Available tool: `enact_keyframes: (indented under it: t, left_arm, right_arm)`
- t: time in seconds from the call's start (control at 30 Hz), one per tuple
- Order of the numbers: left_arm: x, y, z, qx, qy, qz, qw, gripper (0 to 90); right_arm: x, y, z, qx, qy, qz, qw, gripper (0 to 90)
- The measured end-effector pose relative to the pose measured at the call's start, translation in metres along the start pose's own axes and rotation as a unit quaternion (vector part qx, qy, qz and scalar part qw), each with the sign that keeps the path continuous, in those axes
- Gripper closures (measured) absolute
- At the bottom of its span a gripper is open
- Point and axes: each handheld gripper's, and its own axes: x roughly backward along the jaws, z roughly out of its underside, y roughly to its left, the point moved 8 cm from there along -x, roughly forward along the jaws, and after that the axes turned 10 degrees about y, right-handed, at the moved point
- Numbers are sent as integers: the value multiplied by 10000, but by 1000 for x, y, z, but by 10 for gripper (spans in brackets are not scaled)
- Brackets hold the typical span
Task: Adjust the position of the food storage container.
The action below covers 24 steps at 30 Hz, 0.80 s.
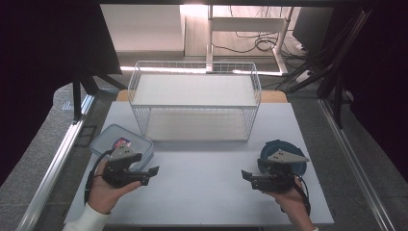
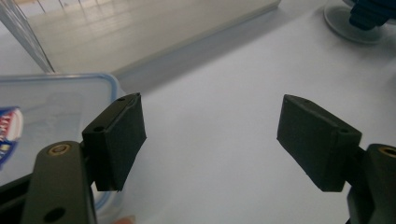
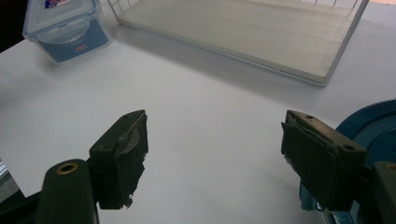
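The clear lidded food container sits at the table's left, just beside the left gripper, whose jaws gape empty. It looks light, rigid and slick; take it across the lid's rim. Right gripper, beside the blue round container, also gapes empty.

Grey carpet floor around the table; at twelve o'clock, bright light on a white desk frame, cables beneath.
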Motion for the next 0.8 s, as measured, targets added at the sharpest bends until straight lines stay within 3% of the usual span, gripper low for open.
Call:
enact_keyframes:
  t: [0.13,0.3,0.33,0.37,0.47,0.5,0.7,0.73,0.77,0.8]
  left_arm:
    - [0,11,-6,260,-24,129,9996,240]
    - [4,25,-8,261,-25,1,9997,245]
    - [7,39,-10,282,-51,-147,9995,256]
    - [7,39,-10,282,-51,-147,9995,264]
    - [13,72,-12,386,15,-435,9983,301]
    - [13,72,-12,386,15,-435,9983,316]
    - [9,114,-8,419,258,-623,9968,398]
    - [7,126,-8,488,274,-641,9964,441]
    - [7,126,-8,488,274,-641,9964,465]
    - [6,135,-8,533,312,-669,9958,465]
  right_arm:
    - [-2,-2,-2,-57,-1,42,10000,225]
    - [-4,1,-6,1,-8,-4,10000,225]
    - [-5,1,-8,21,-1,-18,10000,225]
    - [-6,1,-8,30,0,-27,10000,225]
    - [-7,2,-10,61,-8,-45,10000,225]
    - [-7,2,-10,61,-8,-45,10000,225]
    - [-8,3,-12,79,-3,-51,10000,225]
    - [-8,3,-12,76,5,-51,10000,225]
    - [-8,3,-12,76,5,-51,10000,225]
    - [-8,3,-12,78,16,-50,10000,225]
